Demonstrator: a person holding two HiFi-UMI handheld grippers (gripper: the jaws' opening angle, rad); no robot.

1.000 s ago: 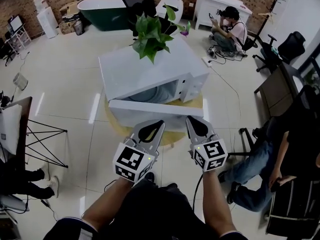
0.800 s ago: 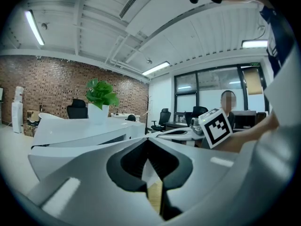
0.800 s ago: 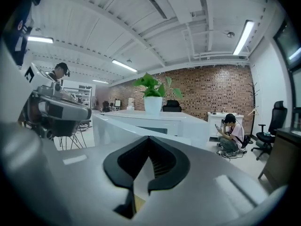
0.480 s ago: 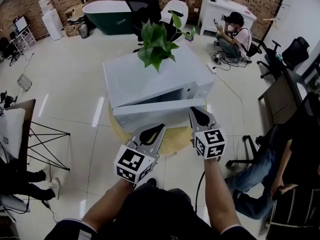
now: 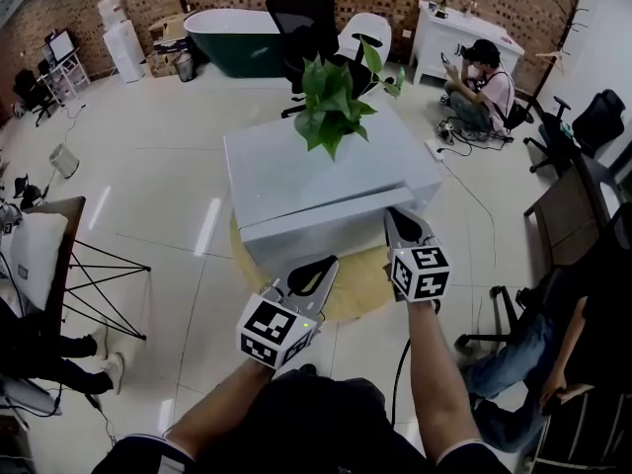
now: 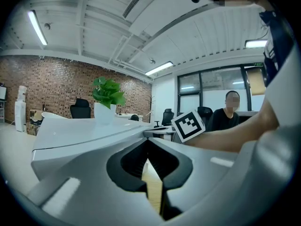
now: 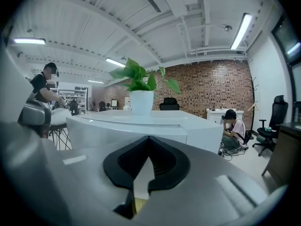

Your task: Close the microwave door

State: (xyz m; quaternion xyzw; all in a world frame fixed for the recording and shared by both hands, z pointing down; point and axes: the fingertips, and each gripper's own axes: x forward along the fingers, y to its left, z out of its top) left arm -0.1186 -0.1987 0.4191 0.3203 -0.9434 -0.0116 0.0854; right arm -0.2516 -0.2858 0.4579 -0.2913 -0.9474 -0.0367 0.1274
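Note:
A white microwave stands on a round wooden table, with a potted plant on top. Its drop-down door is raised almost flush against the body. My right gripper is shut, with its tip at the door's right end. My left gripper is shut and empty, just below and in front of the door. In the right gripper view the microwave fills the space ahead of the shut right gripper. The left gripper view shows the microwave beyond the shut left gripper.
A person sits on the floor at the back right by a white desk. Another seated person is close on my right. A black office chair stands behind the table. A folding stand is at the left.
The door swung up from lying open to nearly closed. My right gripper rose and moved forward with it. I stepped closer to the microwave.

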